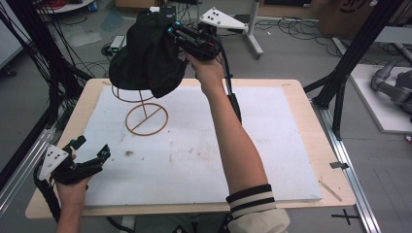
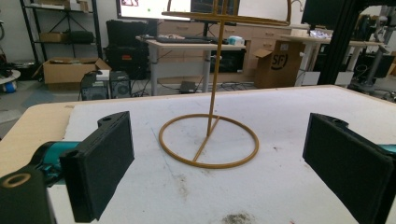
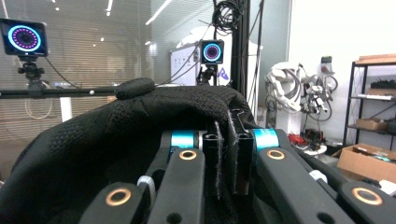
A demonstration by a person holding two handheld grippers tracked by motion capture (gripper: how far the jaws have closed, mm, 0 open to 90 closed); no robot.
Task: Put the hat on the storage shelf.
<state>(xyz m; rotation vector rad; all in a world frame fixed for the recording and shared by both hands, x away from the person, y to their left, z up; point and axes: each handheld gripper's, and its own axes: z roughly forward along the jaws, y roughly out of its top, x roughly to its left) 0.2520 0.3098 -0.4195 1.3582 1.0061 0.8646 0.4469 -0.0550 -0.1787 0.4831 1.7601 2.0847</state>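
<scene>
- The right gripper is held up high over the far left part of the table, and its jaws are pinched tight on the edge of a black knitted cloth hat.
- In the right gripper view the two black jaws stand close together with a thin fold of the hat squeezed between them.
- The hat hangs in the air above a thin gold wire stand. From the high view I cannot tell if the hat touches the top ring of the stand.
- The stand has a round ring foot that sits flat on the white mat, with a straight thin pole going up from it.
- The white mat lies on the light wooden table and has some small dark marks on it.
- The left gripper rests low at the near left corner of the table, held in the person's left hand.
- Its jaws are wide apart with nothing between them. In the left gripper view they point at the stand, which is well apart from them.
</scene>
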